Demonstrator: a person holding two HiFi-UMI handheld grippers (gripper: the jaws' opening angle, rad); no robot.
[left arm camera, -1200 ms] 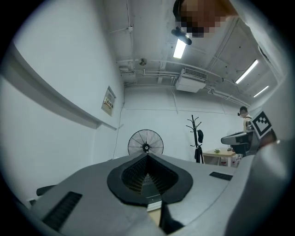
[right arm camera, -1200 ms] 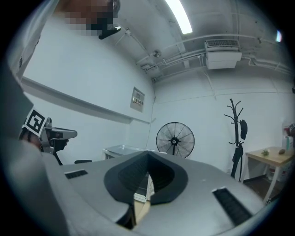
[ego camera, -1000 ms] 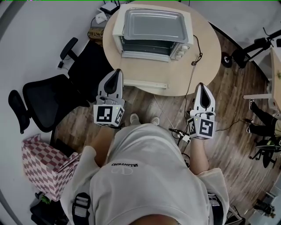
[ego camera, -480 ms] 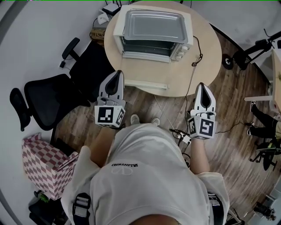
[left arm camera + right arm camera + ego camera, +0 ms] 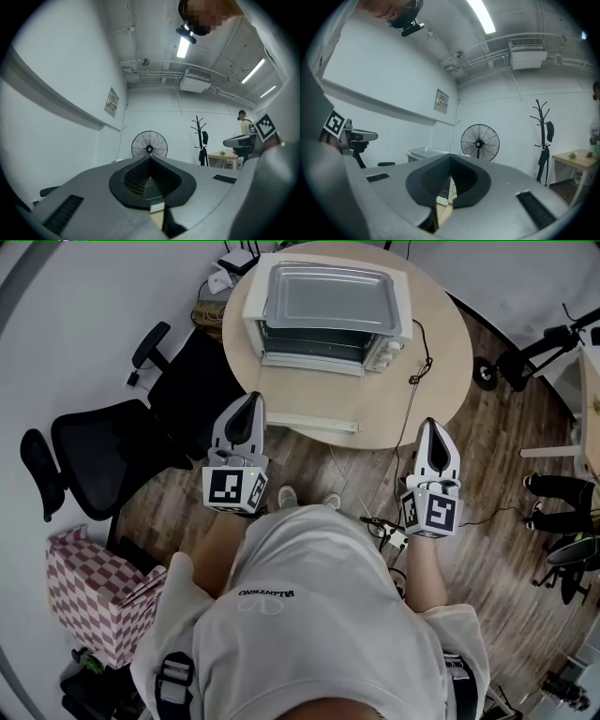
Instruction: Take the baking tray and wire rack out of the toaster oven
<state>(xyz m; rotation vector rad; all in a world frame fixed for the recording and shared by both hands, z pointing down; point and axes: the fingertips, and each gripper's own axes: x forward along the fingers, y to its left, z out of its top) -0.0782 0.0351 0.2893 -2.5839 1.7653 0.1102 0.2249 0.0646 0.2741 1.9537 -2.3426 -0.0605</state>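
Toaster oven [image 5: 328,310] sits on round table [image 5: 441,352], front toward the person for access; left gripper [image 5: 250,397] and right gripper [image 5: 432,424], closed and empty, hover level short of it.

1. Office-type workroom; looks like a test space.
2. Black office chair [image 5: 103,460], round table [image 5: 436,381] with a toaster oven [image 5: 328,306] on it, wood-look floor [image 5: 497,474].
3. Bare white walls, exposed ceiling pipes, strip light [image 5: 186,46], ceiling AC unit [image 5: 194,84].
4. Pedestal fan [image 5: 149,146], coat stand [image 5: 201,140], side desk [image 5: 576,161].
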